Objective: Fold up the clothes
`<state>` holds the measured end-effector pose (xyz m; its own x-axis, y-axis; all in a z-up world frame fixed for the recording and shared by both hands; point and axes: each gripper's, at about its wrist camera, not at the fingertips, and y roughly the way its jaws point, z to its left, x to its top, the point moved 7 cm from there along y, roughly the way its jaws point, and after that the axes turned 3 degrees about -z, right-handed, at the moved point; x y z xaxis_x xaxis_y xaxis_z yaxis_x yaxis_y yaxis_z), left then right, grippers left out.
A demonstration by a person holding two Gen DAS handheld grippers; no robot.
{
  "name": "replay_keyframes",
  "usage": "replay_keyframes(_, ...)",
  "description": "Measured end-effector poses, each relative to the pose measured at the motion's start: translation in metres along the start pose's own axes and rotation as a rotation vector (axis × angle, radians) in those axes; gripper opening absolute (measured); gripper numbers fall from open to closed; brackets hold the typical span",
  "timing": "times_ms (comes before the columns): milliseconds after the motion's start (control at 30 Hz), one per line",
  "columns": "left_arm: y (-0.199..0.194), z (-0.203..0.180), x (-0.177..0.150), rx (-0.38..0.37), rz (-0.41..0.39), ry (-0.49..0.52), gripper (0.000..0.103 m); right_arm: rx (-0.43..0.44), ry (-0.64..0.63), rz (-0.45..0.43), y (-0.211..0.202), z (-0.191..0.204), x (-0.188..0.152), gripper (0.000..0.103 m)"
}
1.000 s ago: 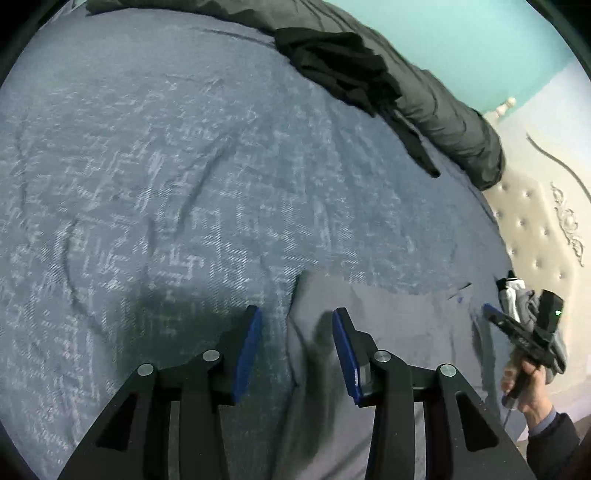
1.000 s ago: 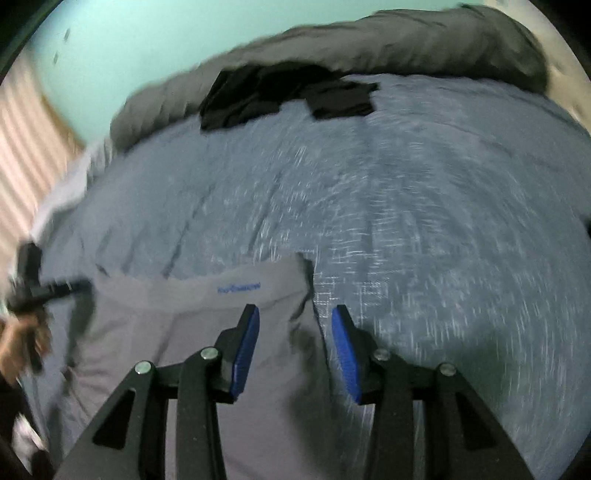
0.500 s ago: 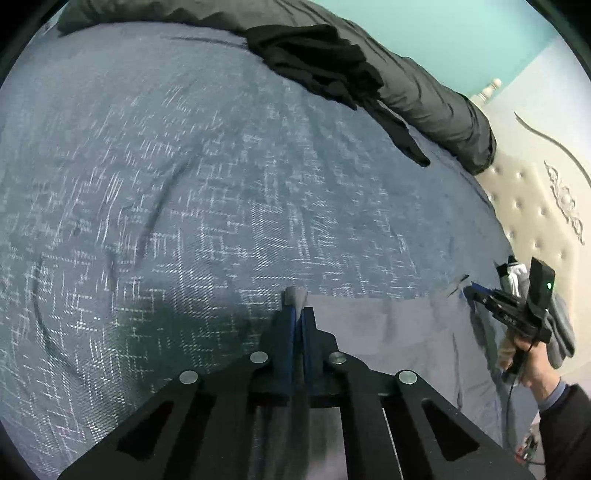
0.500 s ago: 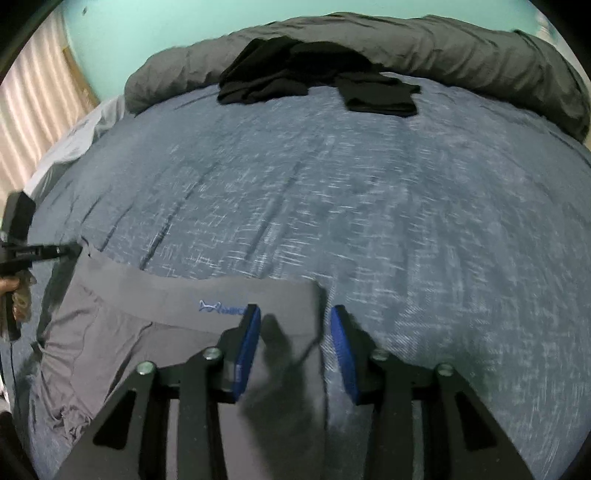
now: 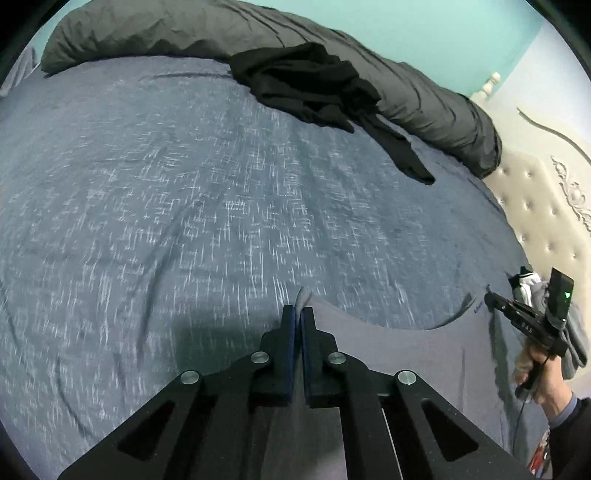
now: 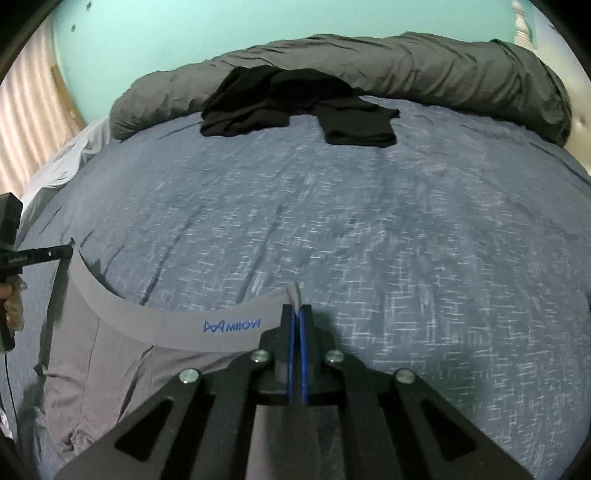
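Grey underwear [image 6: 122, 373] lies at the near edge of a blue heathered bedspread [image 6: 369, 229], stretched sideways between the two tools. At the left, the left gripper [image 5: 298, 314] has its blue pads [image 5: 289, 325] pressed together on one end of the grey waistband [image 6: 166, 317], with a small tuft of fabric poking up past the tips. In the right wrist view this same tool shows at the left edge [image 6: 68, 252], pinching the waistband corner and lifting it off the bedspread. Across the middle, the waistband sags in a shallow curve and carries blue lettering, MIIOW, with a small logo. At the right, the right gripper [image 6: 296, 314] is clamped on the other end of the waistband, a light strip of cloth standing above its closed pads. The left wrist view shows it at the right edge [image 5: 489, 297], nipping the fabric, gripped by the person's right hand [image 5: 541, 373]. At the far side of the bed, a heap of black clothes [image 6: 280, 103] rests partly on the bedspread and partly against a rolled dark grey duvet [image 6: 443, 62]. Behind that stands a turquoise wall [image 6: 221, 33], and a tufted cream headboard [image 5: 535, 206] stands at the right.
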<state>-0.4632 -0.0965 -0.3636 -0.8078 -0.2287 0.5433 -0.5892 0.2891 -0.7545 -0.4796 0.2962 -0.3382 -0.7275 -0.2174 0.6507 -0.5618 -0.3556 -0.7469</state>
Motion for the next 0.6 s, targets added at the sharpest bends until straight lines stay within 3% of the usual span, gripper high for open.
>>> replay_keyframes(400, 0.042, -0.001, 0.006, 0.002, 0.061, 0.025, 0.003, -0.046, 0.100, 0.062, 0.032, -0.026, -0.006, 0.002)
replay_keyframes(567, 0.042, 0.005, 0.002, -0.004, 0.061, 0.019, 0.009, -0.025, 0.126, 0.073, 0.038, -0.028, -0.007, 0.004)
replay_keyframes(600, 0.036, 0.008, 0.002, 0.001, 0.056, 0.020, 0.014, -0.037, 0.126, 0.061, 0.034, -0.031, -0.005, 0.007)
